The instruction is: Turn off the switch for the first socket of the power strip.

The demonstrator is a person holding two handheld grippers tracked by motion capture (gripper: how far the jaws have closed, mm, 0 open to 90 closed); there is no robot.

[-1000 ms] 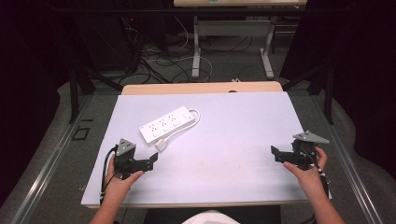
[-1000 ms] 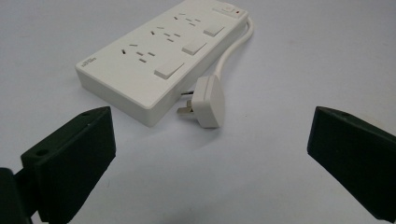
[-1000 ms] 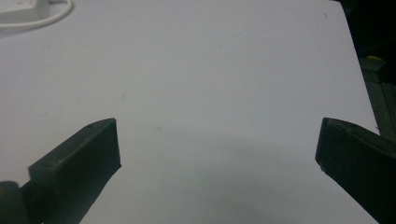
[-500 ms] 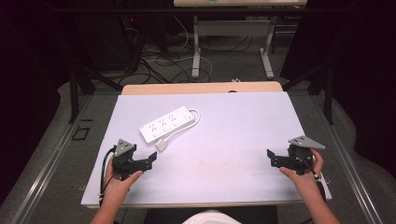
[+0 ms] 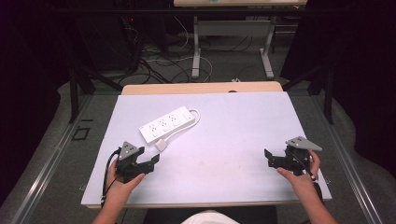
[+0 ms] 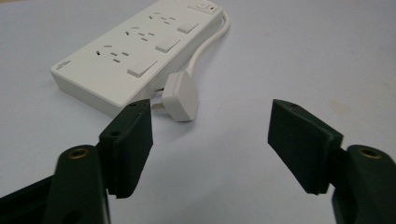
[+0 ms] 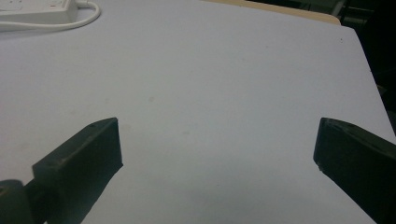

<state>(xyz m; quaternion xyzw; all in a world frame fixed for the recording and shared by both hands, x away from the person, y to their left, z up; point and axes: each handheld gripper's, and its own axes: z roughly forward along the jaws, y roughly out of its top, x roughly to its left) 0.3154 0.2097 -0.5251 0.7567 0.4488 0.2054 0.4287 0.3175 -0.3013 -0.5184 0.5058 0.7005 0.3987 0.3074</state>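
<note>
A white power strip lies slanted on the left half of the white table top, its cord looping round to a white plug by its near end. My left gripper rests just short of that plug, pointing right. Its jaws have just been closing and stand apart with nothing between them. In the left gripper view the plug and the strip lie beyond the left gripper. My right gripper sits at the near right, open over bare table, as the right gripper view confirms.
A tan wooden edge borders the table's far side. Beyond it stand a desk frame and loose cables on the floor. A metal rail runs along the left of the table.
The right gripper has shifted slightly left and toward the near edge. The left hand stays where it was, and the power strip has not moved.
</note>
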